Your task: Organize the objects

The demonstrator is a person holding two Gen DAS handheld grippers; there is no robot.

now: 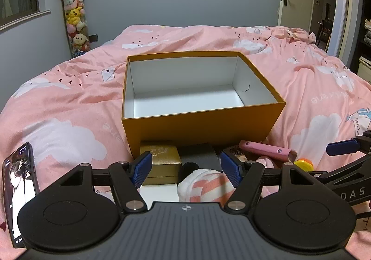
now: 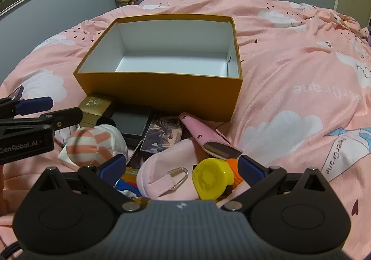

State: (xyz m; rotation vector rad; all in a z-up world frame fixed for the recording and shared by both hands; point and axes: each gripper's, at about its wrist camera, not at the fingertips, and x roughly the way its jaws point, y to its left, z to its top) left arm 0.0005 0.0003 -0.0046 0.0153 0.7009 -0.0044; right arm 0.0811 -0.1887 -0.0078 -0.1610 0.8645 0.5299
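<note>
Both tongs, left (image 1: 185, 167) and right (image 2: 182, 167), gape empty; striped sock (image 1: 204, 184) sits between the left pads; close gently, then lift into the orange box (image 1: 204, 125) ahead.

Matt orange cardboard box (image 2: 162, 90) (white paper-smooth inside), soft cloth duvet (image 2: 289, 69), glossy yellow plastic cap (image 2: 212, 178).

The left tongs (image 1: 185, 168) hang spread above a striped sock (image 1: 205, 184), facing the empty orange box (image 1: 201, 125).

Both wrist views low over bed, tilted down, near; share orange box (image 1: 204, 125), probably same clutter.
</note>
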